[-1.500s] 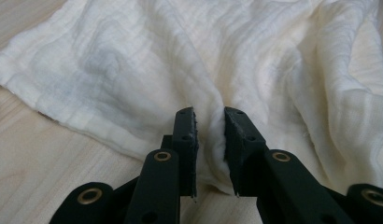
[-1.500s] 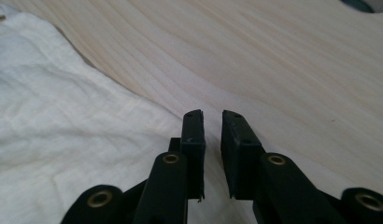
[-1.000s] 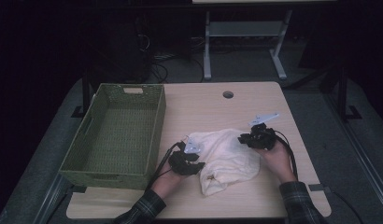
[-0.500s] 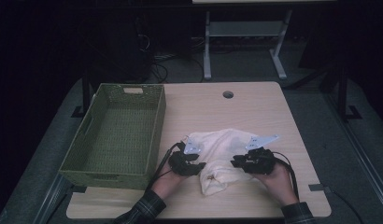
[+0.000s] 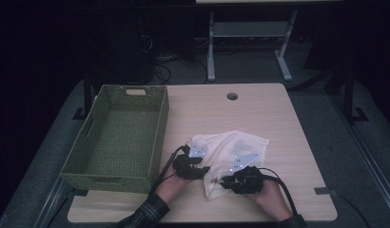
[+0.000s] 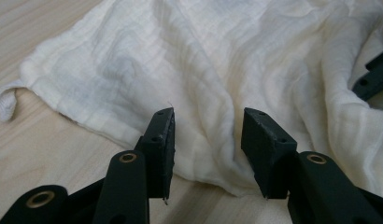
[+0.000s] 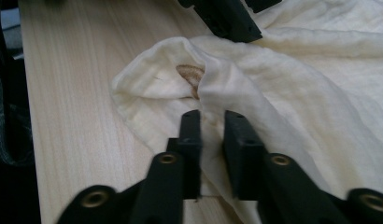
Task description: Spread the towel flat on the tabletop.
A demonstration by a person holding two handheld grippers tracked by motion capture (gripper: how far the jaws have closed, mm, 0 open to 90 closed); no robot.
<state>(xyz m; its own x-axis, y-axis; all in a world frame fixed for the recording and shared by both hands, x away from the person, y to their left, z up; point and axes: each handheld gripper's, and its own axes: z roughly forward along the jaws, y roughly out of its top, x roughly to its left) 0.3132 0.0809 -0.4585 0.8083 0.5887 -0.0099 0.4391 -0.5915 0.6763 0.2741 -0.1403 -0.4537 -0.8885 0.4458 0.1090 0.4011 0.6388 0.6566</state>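
A crumpled white cloth [image 5: 233, 147] lies on the near middle of the wooden table [image 5: 259, 109]. My left gripper [image 5: 201, 169] rests at its left edge. In the left gripper view its jaws [image 6: 208, 135] stand open over the cloth [image 6: 203, 60], having just been opening, with fabric under the gap and none pinched. My right gripper [image 5: 225, 181] is at the cloth's near edge. Its jaws [image 7: 212, 122] have just been closing and pinch a raised fold of the cloth [image 7: 297, 93] beside a small brown tag [image 7: 189, 74].
A green woven basket [image 5: 157, 128] stands empty on the left part of the table, close to my left hand. A round cable hole [image 5: 232, 96] sits near the far edge. Bare tabletop lies to the right of the cloth and beyond it.
My right gripper has come from the cloth's right side toward me and leftward to its near edge. The left gripper has stayed in place.
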